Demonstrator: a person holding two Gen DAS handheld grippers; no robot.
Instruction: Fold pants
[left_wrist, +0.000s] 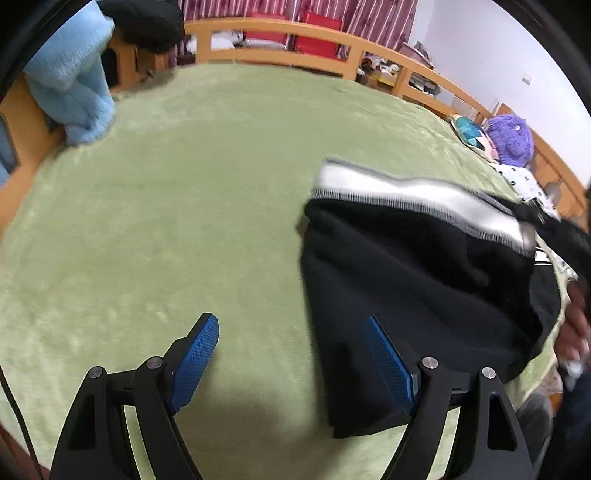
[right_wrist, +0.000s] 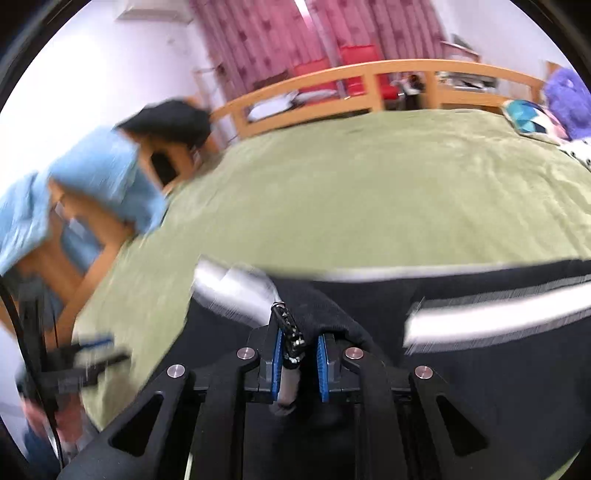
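Observation:
Black pants (left_wrist: 417, 295) with a white and grey side stripe lie bunched on the green blanket (left_wrist: 184, 206), right of my left gripper (left_wrist: 291, 354). The left gripper is open and empty, its right finger against the pants' edge. In the right wrist view my right gripper (right_wrist: 298, 363) is shut on the pants (right_wrist: 461, 369), pinching black fabric and a drawstring between the blue pads (right_wrist: 322, 363). The left gripper (right_wrist: 88, 350) shows blurred at the lower left of that view.
A wooden bed rail (left_wrist: 295, 33) runs along the far side. A light blue blanket (left_wrist: 70, 85) hangs over the footboard at left. A purple plush toy (left_wrist: 511, 138) and a patterned pillow (left_wrist: 469, 134) lie at far right. Red chairs stand beyond the rail.

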